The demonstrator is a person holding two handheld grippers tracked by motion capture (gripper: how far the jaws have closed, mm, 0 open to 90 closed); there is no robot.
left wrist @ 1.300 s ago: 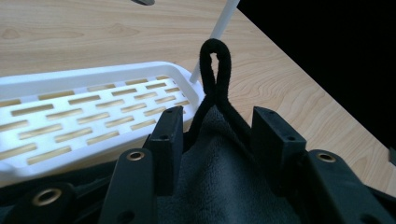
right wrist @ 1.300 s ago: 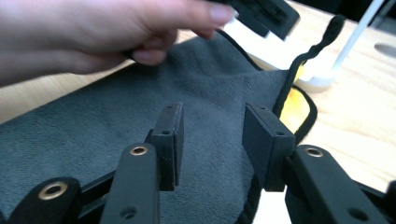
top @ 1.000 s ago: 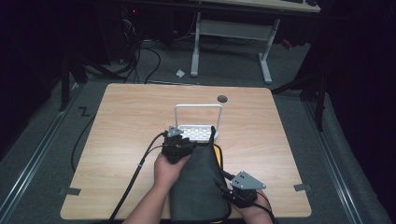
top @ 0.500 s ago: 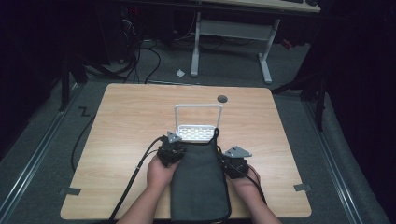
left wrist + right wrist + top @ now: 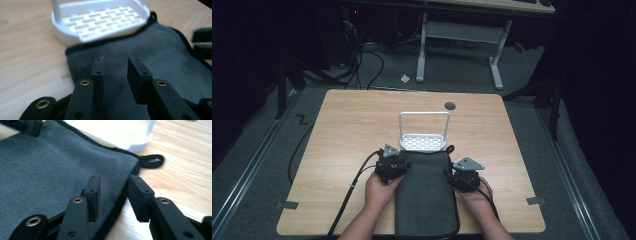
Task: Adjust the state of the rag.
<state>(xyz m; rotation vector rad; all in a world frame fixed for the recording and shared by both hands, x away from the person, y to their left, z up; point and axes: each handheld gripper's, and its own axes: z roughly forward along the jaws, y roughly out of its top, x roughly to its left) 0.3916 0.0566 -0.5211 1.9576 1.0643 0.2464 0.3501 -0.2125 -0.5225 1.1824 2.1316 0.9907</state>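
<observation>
Towel (image 5: 426,195) lies flat on the table (image 5: 337,135), its far edge touching the white rack (image 5: 424,142). Your 2 grippers, left (image 5: 393,163) and right (image 5: 460,177), sit released at its side edges, gripping nothing.

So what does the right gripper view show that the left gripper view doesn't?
Right gripper view: the cloth's hanging loop lying on the table, and the right gripper open, straddling the cloth's side edge.
Left gripper view: the white rack's slotted floor, and the left gripper open above the cloth's middle.
Both: the dark grey cloth, with the white rack at its far edge.
</observation>
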